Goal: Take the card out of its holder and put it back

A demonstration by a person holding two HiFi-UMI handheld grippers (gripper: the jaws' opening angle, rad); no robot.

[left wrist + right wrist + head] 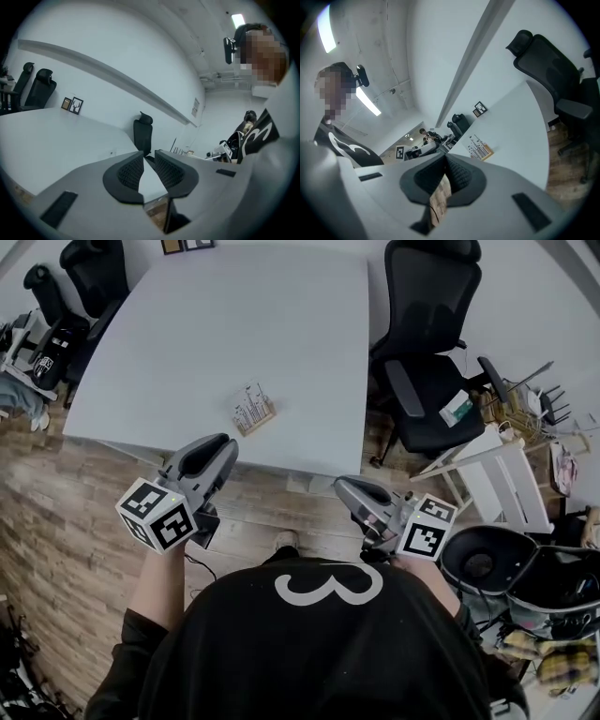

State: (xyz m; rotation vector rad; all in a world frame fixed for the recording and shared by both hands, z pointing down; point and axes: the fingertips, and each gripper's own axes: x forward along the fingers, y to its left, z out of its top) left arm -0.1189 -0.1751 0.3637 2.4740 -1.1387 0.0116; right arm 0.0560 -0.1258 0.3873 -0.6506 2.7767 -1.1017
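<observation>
A small wooden holder [254, 414] stands near the front edge of the white table [187, 343], with a white card with black line art upright in it. The same holder [481, 149] shows in the right gripper view, ahead of the jaws on the table. Both grippers hang in front of the table edge, above the floor and apart from the holder. My left gripper [223, 442] [149, 153] is open by a narrow gap with nothing between its jaws. My right gripper [342, 486] [445, 156] is shut, its tips meeting on nothing.
A black office chair [427, 343] stands at the table's right side, and more black chairs [94, 273] at its far left. Two small picture frames [187, 245] sit at the table's far edge. A white rack [497, 470] and clutter fill the right side. Below me is wooden floor [56, 521].
</observation>
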